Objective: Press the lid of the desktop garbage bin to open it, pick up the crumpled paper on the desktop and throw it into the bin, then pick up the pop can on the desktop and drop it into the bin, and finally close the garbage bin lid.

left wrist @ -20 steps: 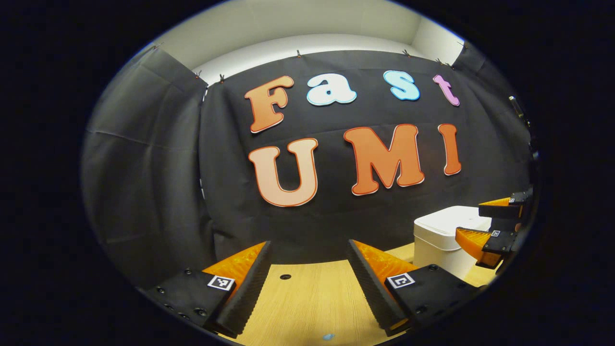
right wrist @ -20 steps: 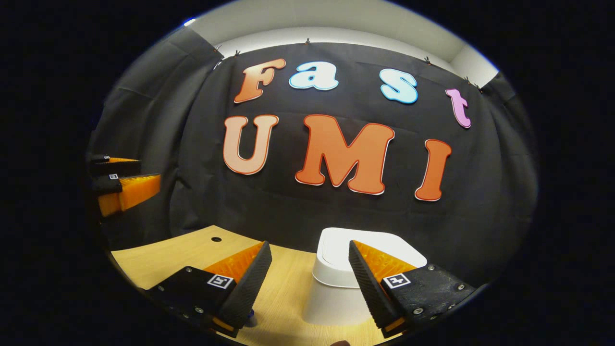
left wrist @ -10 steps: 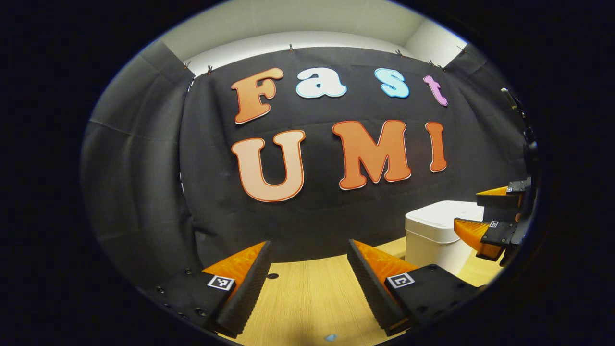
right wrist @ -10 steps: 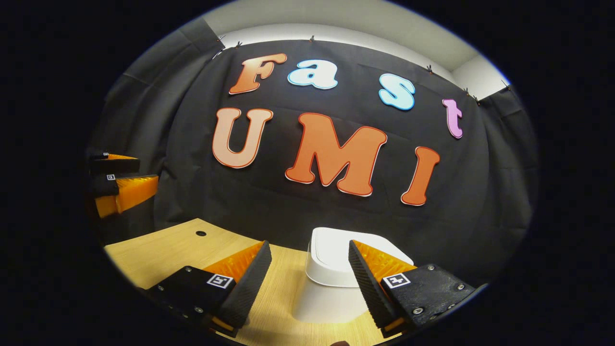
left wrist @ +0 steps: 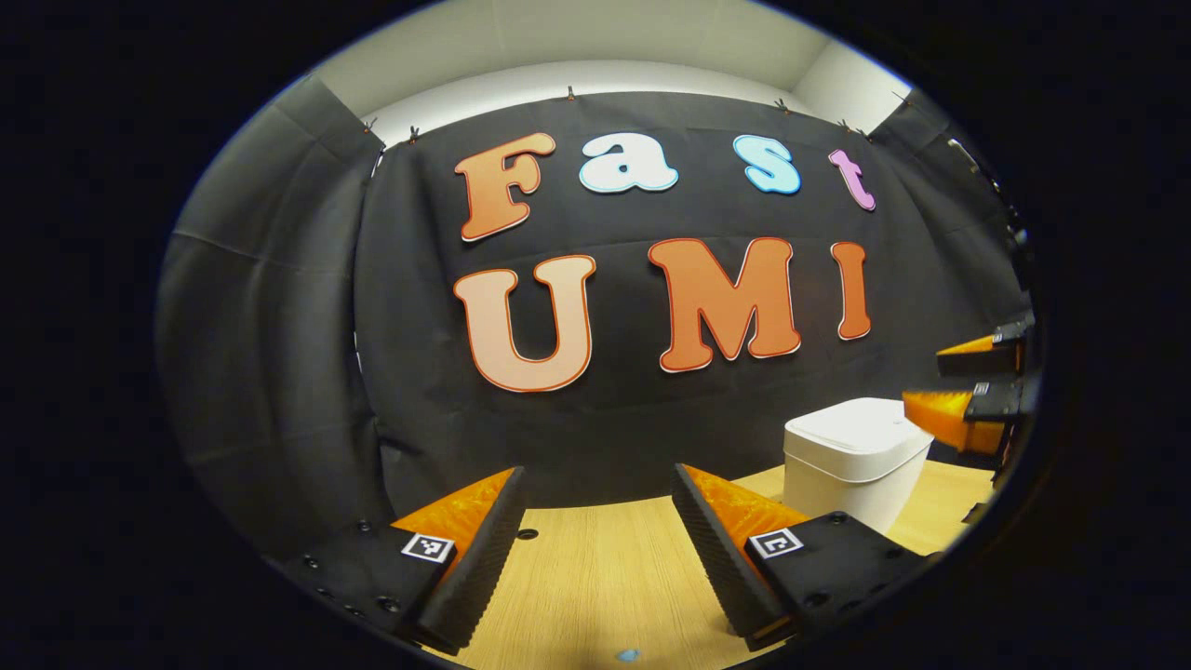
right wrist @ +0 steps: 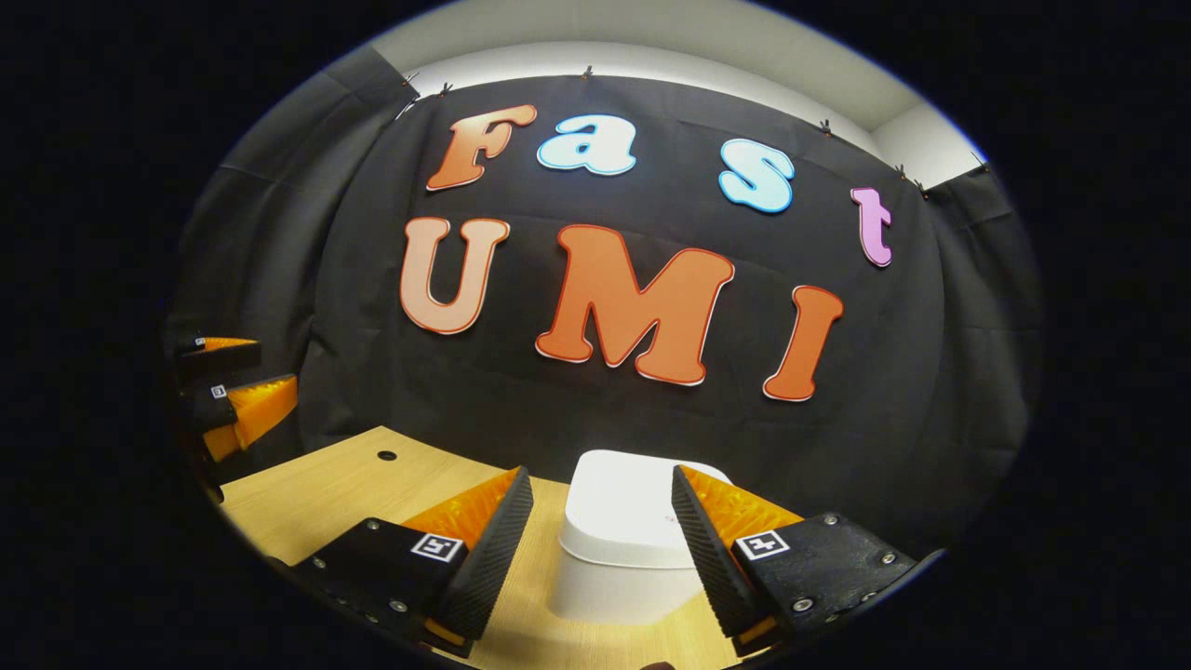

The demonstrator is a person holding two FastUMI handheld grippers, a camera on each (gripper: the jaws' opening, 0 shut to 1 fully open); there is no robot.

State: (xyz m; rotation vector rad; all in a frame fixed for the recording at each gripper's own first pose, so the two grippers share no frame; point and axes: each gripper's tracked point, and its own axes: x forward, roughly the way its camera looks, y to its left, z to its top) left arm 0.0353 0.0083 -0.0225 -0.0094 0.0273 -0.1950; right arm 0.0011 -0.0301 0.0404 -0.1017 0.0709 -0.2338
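Note:
A white desktop bin (right wrist: 619, 540) with its lid down stands on the wooden table, straight ahead of my right gripper (right wrist: 600, 540), whose open fingers frame it from the near side. In the left gripper view the same bin (left wrist: 851, 456) sits at the right, and the right gripper (left wrist: 972, 391) hovers open just beyond its right side, above lid height. My left gripper (left wrist: 595, 540) is open over bare tabletop, well left of the bin. In the right gripper view the left gripper (right wrist: 237, 395) appears far off at the left edge.
The light wooden table (left wrist: 605, 577) has a small round hole (left wrist: 528, 534) near its back edge and a small blue mark (left wrist: 630, 655) close to me. Black cloth walls close off the back and both sides just behind the bin.
My right gripper has shifted so the bin sits centred between its fingers. In the left gripper view it rose and moved right, off the bin's front. The left gripper barely moved.

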